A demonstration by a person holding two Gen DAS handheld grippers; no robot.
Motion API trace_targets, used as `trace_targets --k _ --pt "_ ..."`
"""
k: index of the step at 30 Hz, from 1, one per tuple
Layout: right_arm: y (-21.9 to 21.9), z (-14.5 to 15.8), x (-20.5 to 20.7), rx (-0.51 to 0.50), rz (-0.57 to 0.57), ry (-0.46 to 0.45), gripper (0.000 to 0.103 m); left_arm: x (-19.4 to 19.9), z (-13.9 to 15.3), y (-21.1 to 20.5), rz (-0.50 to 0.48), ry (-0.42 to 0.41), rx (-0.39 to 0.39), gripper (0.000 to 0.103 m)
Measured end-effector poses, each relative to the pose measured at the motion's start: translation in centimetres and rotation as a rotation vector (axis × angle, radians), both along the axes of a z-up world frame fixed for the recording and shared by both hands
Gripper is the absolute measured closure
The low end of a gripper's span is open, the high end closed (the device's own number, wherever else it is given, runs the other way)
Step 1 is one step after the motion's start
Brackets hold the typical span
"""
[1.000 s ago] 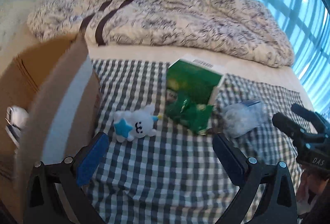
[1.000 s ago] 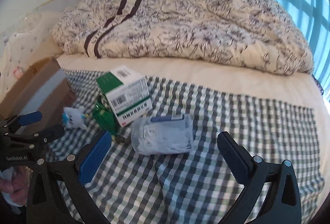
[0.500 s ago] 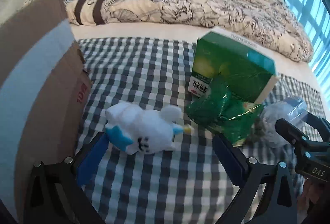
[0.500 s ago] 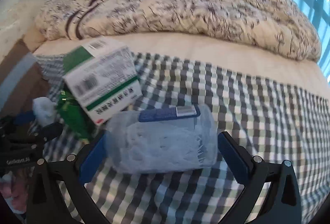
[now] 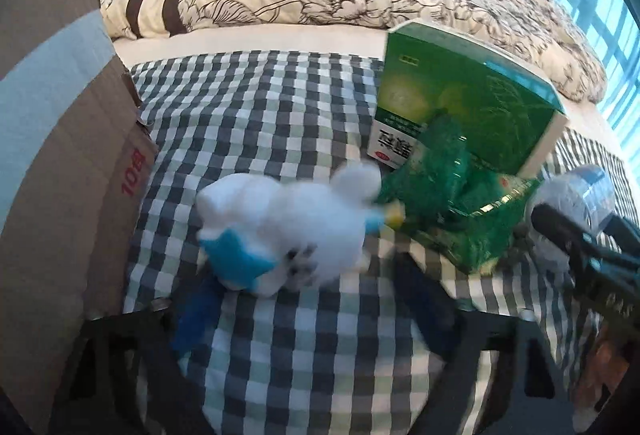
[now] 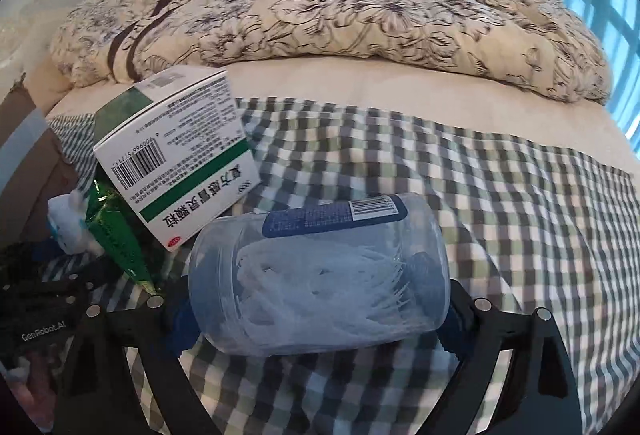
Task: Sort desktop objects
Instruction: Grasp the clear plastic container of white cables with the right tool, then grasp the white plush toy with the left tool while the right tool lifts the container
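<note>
Right wrist view: clear jar (image 6: pixel 320 275) lies sideways on checked cloth (image 6: pixel 520 215), between the right gripper's (image 6: pixel 316 315) spread fingers, not yet clamped. Left gripper (image 5: pixel 304 315), fingers apart, nears plush (image 5: pixel 280 235) beside carton (image 5: pixel 60 155). Step: reaching. Next: close on both items.

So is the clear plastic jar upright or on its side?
On its side: the clear plastic jar lies lengthwise across the checked cloth, barcode label facing up.
</note>
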State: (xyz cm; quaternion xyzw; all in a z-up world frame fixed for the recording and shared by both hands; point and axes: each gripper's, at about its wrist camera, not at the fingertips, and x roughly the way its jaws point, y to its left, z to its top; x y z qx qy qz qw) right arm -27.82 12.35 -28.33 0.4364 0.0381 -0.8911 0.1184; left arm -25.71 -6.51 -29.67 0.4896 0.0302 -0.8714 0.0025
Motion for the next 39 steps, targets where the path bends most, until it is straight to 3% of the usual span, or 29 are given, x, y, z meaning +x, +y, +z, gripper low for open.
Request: trace_targets --k 2,4,8,13,15,16,17,19,21,25,30,32,33,34,35,39 --pt "0.5 0.2 0.3 -0.021 -0.008 -0.006 0.011 0.3 0.5 0.1 -0.005 -0.009 0.007 0.056" --pt "1.0 0.7 1.0 -0.042 -0.012 -0.004 0.012 0.4 1.0 0.2 -0.011 -0.015 0.018 0.073" --pt "1.7 1.9 2.1 -0.073 -0.018 0.006 0.012 1.3 1.9 0.1 -0.025 -0.003 0.047 0.086" --pt "2.3 3.3 4.0 -0.120 -0.005 0.010 0.012 2.6 2.9 0.3 -0.044 0.023 0.036 0.084" --pt "2.1 3.5 4.4 -0.127 0.004 0.010 0.012 2.8 3.1 0.3 -0.051 0.036 0.012 0.062" --pt "1.9 3.6 4.7 -0.132 0.009 0.010 0.012 2.8 3.2 0.4 -0.041 0.039 -0.018 0.026" --pt "1.8 3.8 4.9 -0.135 0.011 0.009 0.012 2.9 3.3 0.4 -0.026 0.056 -0.048 0.011" --pt "1.6 3.9 5.2 -0.144 0.015 0.008 0.012 3.4 3.9 0.4 -0.040 0.127 -0.018 0.009" --pt "1.3 4.0 5.4 -0.148 0.021 0.007 0.012 2.9 4.1 0.7 -0.047 0.144 -0.017 0.003" --pt "0.8 4.5 5.7 -0.141 0.038 0.009 0.012 0.4 3.7 0.7 -0.026 0.144 -0.020 0.001" --pt "1.2 5.1 5.6 -0.131 0.040 0.018 0.012 -2.1 2.2 -0.3 -0.050 0.090 0.095 0.003" --pt "1.4 5.3 5.6 -0.134 0.035 0.020 0.012 -2.1 2.4 0.0 -0.071 0.069 0.133 0.025" --pt "1.4 5.3 5.6 -0.137 0.033 0.020 0.012 -1.8 2.7 0.4 -0.081 0.064 0.122 0.028" --pt "1.4 5.4 5.6 -0.141 0.032 0.019 0.012 -1.6 2.9 0.8 -0.084 0.065 0.094 0.042" --pt "1.3 5.5 5.7 -0.146 0.031 0.019 0.012 -1.4 3.0 1.2 -0.091 0.057 0.061 0.047" --pt "1.0 6.1 6.2 -0.156 0.043 0.028 0.012 0.2 2.9 2.1 -0.127 0.040 0.054 0.053"
